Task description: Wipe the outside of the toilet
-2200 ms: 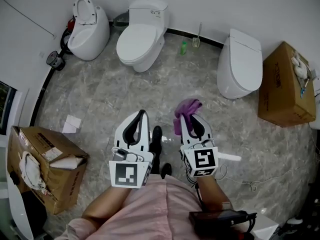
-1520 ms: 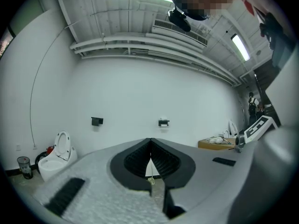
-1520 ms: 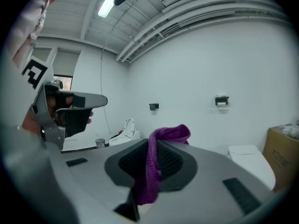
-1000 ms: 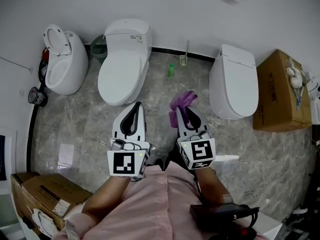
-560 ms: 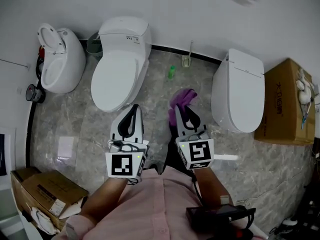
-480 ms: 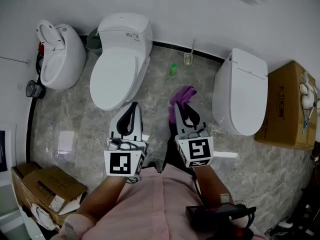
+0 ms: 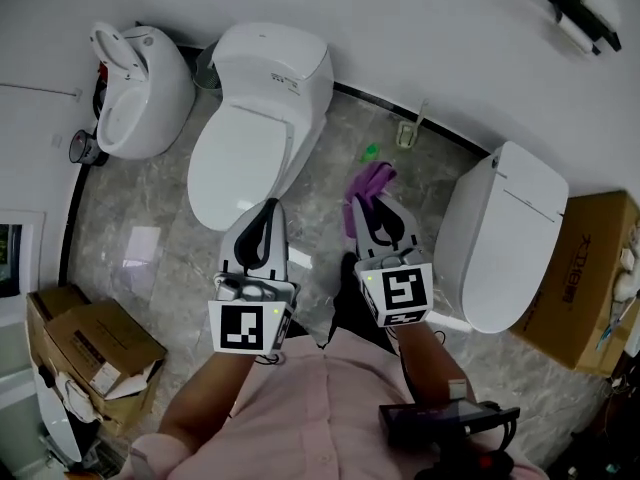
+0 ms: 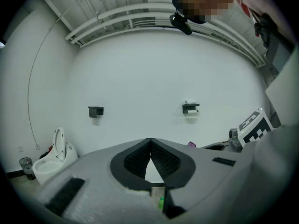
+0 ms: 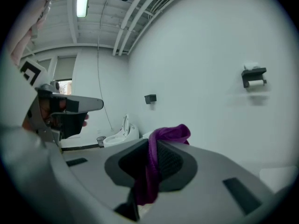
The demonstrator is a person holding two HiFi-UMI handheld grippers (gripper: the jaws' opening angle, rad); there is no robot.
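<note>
Left gripper — jaws shut tip to tip, nothing between them. Right gripper — jaws clamped on a purple cloth, which bunches past the tips. Both are held over the floor. Middle toilet, lid down, just ahead of the left gripper; right toilet beside the right gripper, not touching.

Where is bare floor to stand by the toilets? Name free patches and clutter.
Free: the floor bordered by the open-lid toilet, the middle toilet and the left cardboard box. Crowded: between the middle toilet and the right toilet, a green bottle and a brush holder sit near the wall.
</note>
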